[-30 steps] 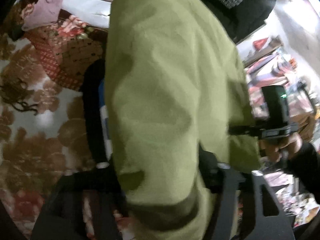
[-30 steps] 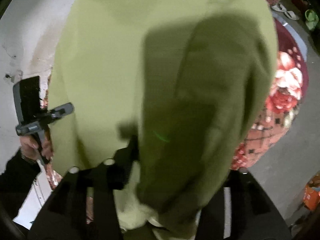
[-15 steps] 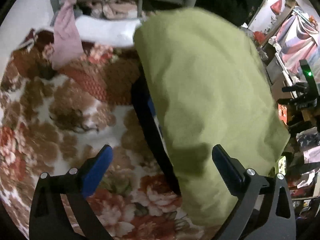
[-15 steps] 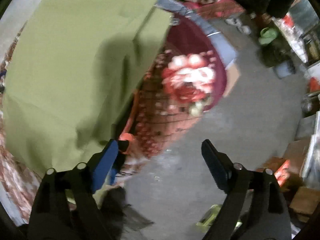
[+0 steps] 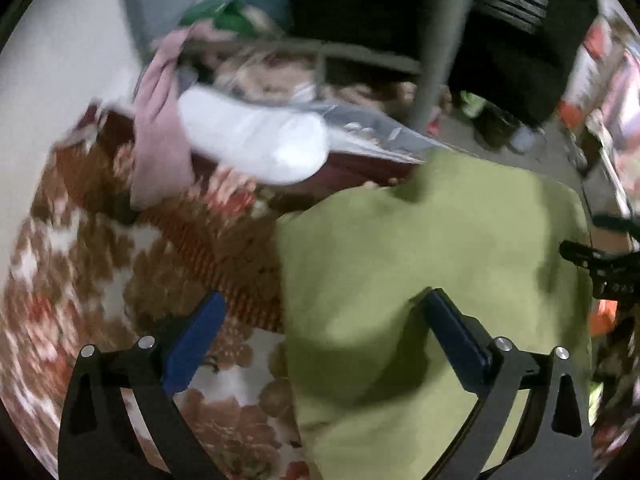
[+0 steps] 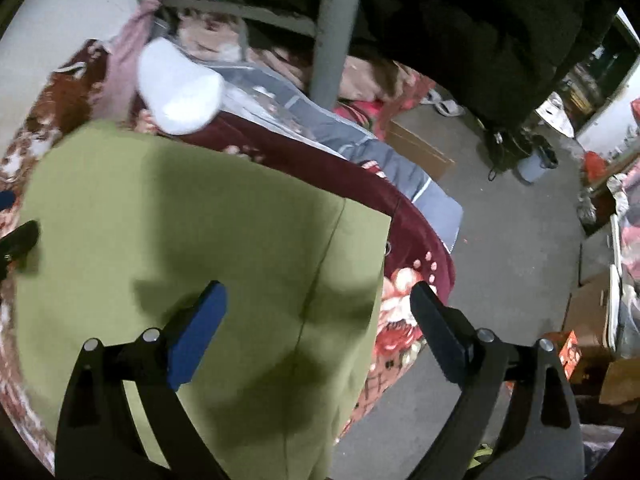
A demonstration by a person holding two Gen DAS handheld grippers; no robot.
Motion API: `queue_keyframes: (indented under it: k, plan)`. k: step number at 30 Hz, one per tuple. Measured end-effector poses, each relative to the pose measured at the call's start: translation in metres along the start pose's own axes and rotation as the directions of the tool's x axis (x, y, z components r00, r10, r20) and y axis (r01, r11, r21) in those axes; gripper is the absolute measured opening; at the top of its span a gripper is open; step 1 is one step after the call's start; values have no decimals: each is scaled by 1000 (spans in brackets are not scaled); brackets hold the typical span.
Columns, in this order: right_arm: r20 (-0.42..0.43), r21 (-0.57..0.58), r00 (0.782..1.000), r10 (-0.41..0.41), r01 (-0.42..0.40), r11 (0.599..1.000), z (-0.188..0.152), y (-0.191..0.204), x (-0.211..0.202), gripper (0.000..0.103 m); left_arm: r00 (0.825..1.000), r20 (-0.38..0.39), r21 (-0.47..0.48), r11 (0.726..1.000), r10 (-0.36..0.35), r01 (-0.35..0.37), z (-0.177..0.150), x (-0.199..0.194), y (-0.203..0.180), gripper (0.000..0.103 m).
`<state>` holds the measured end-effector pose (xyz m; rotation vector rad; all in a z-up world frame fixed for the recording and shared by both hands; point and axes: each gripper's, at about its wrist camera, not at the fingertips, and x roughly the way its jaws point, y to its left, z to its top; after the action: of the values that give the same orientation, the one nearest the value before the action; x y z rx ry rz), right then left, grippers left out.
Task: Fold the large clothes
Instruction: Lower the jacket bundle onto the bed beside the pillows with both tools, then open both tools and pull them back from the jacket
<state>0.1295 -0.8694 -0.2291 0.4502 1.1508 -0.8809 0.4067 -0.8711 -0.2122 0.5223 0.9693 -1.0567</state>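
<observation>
Floral blanket (image 5: 100,264): a brown, red and white flowered cover is spread over the left half of the left wrist view; in the right wrist view its dark red edge (image 6: 404,236) is seen hanging toward a grey floor at centre right.
Green garment (image 6: 192,248): a large olive-green piece is laid flat on the blanket, filling the lower left and centre of the right wrist view and the lower right of the left wrist view (image 5: 432,264); a seam line is seen running down its right part.
Dark clothing (image 6: 480,32): black fabric is hung across the upper right of the right wrist view.
White bundle (image 5: 256,140): a rolled white item is placed at upper centre of the left wrist view, beside a pink cloth (image 5: 160,136).
Left gripper (image 5: 320,336): jaws are spread wide and released; nothing is pinched, the garment lying below.
Right gripper (image 6: 316,320): jaws are opening, empty, above the garment's right edge.
</observation>
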Motion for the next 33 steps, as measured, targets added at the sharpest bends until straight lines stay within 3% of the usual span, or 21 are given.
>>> queue_keyframes:
  k: [3,5,7,8,14,17,20,22,24,30,33]
  plan:
    - [-48,25,999,-10,11,1000,-1,-22,27,91,1000,15,-110,994,12,-11,-5,12,34,99]
    - [-58,48,998,39,-36,998,-3,-38,34,91,1000,-12,-176,984,24,-25,-11,19,56,99]
    - [-43,67,999,-5,8,998,-7,-54,32,91,999,-21,-187,982,33,-36,-19,12,65,99]
    - [-30,90,999,21,-18,996,-12,-65,23,91,998,-26,-177,983,53,-56,-23,3,66,97]
    - [8,80,986,165,-165,983,-78,-57,-42,92,999,12,-82,996,-31,32,-83,-82,30,98]
    - [-9,-2,988,155,-155,988,-125,-29,-47,92,997,-9,-32,997,-76,75,-127,-107,-1,98]
    - [-46,-57,989,142,-144,988,-156,-13,-36,92,994,-67,-2,997,-83,83,-160,-101,-28,98]
    - [-59,-35,989,138,-140,990,-171,-18,-31,92,993,-108,42,998,-46,51,-176,-89,-41,98]
    - [-64,-11,989,134,-135,991,-182,-30,-27,93,990,-133,60,998,39,-31,-187,-79,-37,98]
    - [-68,8,997,33,-32,999,-209,-66,-41,94,971,-167,-68,980,171,-185,-202,-94,6,97]
    - [-29,28,999,38,-38,999,-224,-70,-70,94,980,-98,-60,982,175,-181,-205,-129,-5,98]
